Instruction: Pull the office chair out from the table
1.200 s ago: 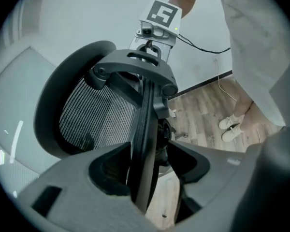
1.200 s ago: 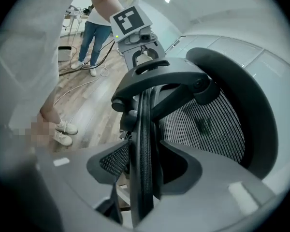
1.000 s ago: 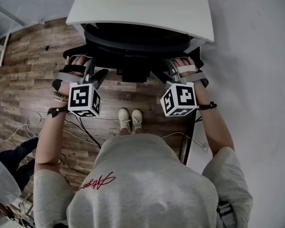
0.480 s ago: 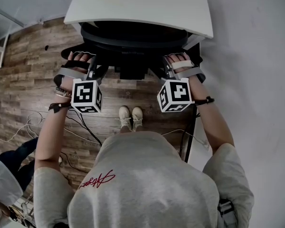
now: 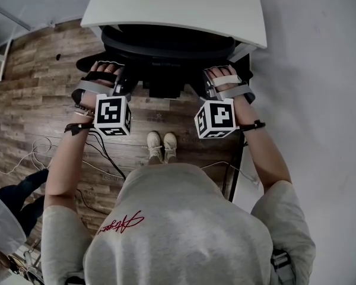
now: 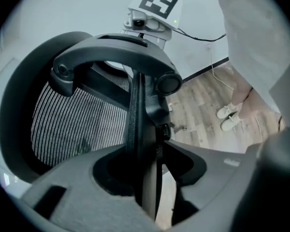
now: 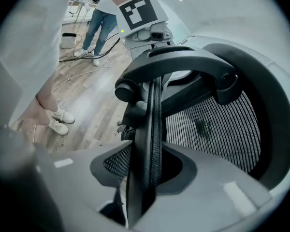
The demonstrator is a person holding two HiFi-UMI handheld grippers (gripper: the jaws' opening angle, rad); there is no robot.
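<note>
office chair [image 5: 166, 52] is sitting tucked under the table [image 5: 178, 8] just ahead of both grippers; the left gripper [image 5: 122, 83] and right gripper [image 5: 209, 82] have just been closing and are pinching the side edges of its backrest [image 6: 77, 120]. pulling evenly and straight back is looking wisest, as the person's shoes [image 5: 162, 147] and loose cables [image 5: 104, 156] are lying behind the grippers.
</note>
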